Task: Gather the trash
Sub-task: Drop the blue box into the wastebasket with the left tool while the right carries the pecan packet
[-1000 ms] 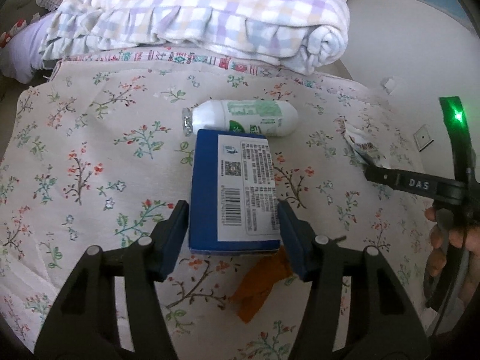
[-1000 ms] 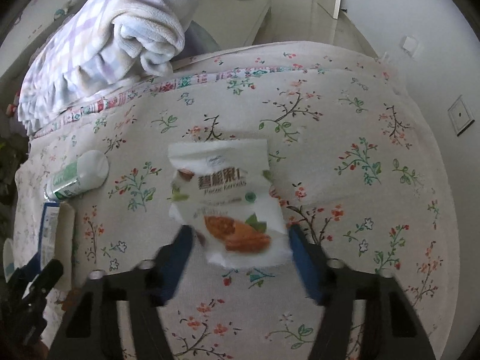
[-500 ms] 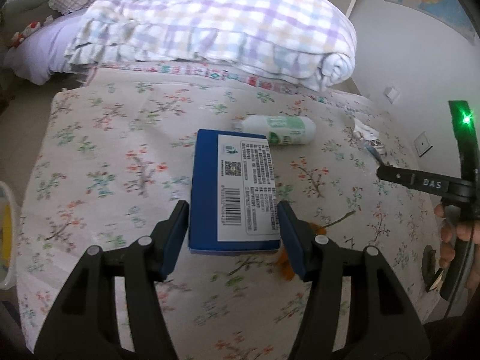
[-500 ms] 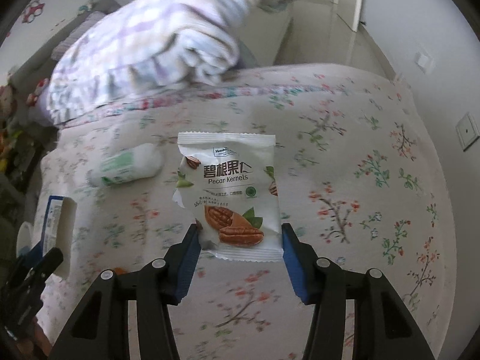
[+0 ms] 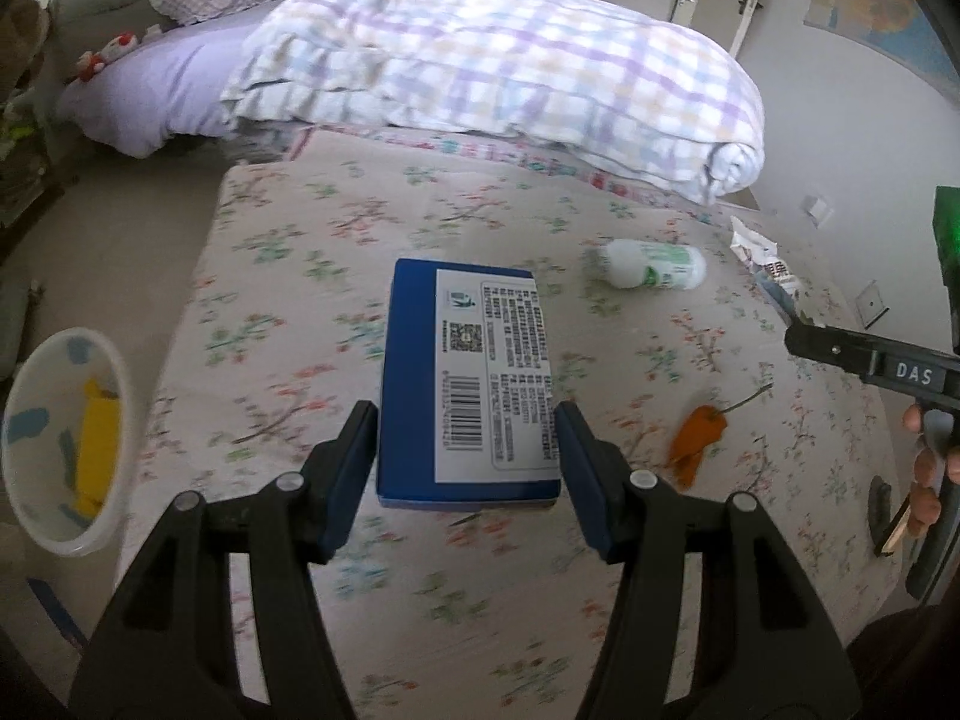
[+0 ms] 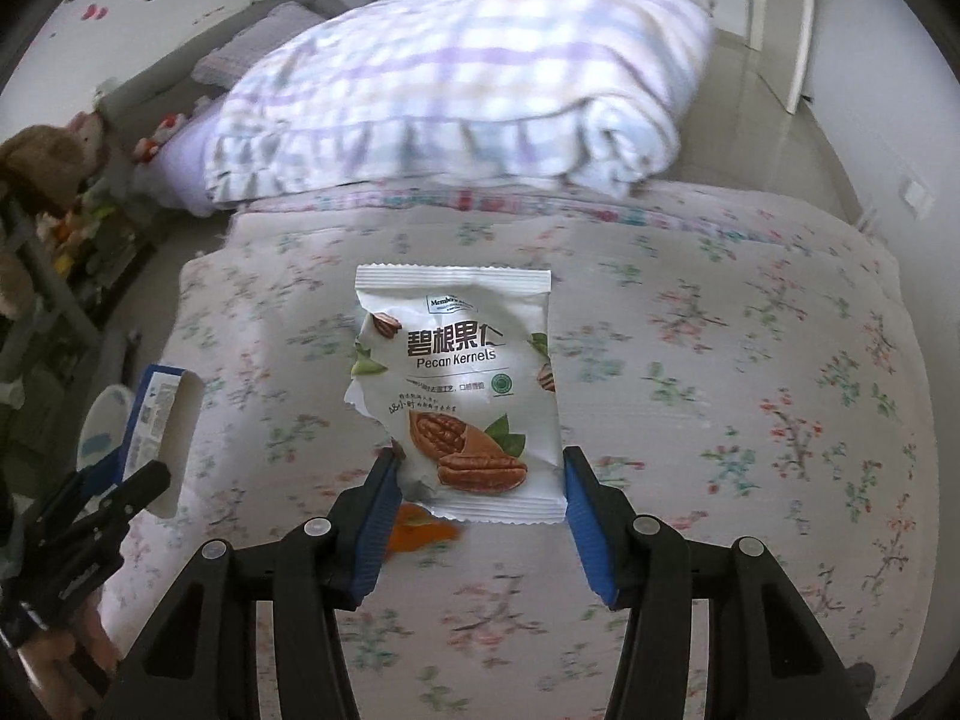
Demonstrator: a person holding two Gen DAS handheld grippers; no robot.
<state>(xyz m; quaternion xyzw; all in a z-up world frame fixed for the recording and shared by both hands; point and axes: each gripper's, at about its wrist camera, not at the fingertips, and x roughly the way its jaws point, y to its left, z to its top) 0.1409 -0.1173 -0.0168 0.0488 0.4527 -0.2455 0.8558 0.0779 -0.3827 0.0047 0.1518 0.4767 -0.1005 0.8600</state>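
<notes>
Here the bed (image 5: 336, 312) with its floral cover is filling both views, and everything else is lying in relation to it. At its far end a folded checked quilt (image 5: 498, 78) is resting across the full width. Off the bed's left edge, on the floor, a white bin (image 5: 36, 516) is standing with a yellow scrap inside.

Above the bed's middle, the left gripper (image 5: 468, 462) is clenching its fingers (image 5: 351, 474) on the sides of a blue box (image 5: 468, 372) with a white printed label, holding it clear of the cover. Toward the bed's right side, the right gripper (image 6: 477, 507) is grasping a white pecan kernel packet (image 6: 462, 384) by its lower corners, the packet standing upright above the cover.

On the bed itself, beyond the box and to its right, a small white bottle (image 5: 654, 264) with a green label is lying on its side. Nearer, to the right of the box, an orange scrap (image 5: 696, 438) with a thin stem is lying on the cover.
</notes>
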